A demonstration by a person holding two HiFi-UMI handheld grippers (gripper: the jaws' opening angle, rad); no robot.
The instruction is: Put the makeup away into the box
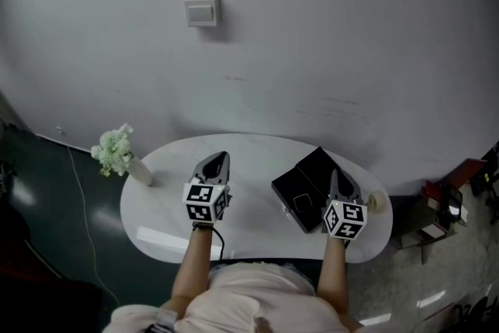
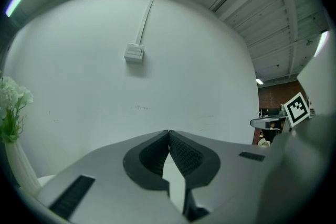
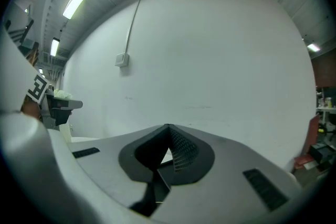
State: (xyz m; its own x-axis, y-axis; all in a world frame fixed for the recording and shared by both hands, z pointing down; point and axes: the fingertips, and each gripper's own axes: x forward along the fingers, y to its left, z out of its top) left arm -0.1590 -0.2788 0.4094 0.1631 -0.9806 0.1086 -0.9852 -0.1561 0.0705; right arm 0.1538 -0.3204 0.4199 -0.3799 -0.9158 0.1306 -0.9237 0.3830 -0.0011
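Note:
A black box [image 1: 306,189] lies on the right half of the white oval table [image 1: 249,234]; a small pale patch shows on its near part. My right gripper [image 1: 334,177] hovers over the box's right side, shut, with nothing between its jaws [image 3: 168,126]. My left gripper [image 1: 221,158] hangs over the table's middle left, away from the box. Its jaw tips meet, so it is shut and empty [image 2: 168,132]. No loose makeup item is clearly visible apart from a small round cream thing [image 1: 377,202] at the table's right edge.
A slim vase of white flowers [image 1: 117,152] stands at the table's left end. A grey wall with a switch plate [image 1: 202,12] rises just behind the table. Dark floor lies to the left, and clutter [image 1: 448,210] sits at the far right.

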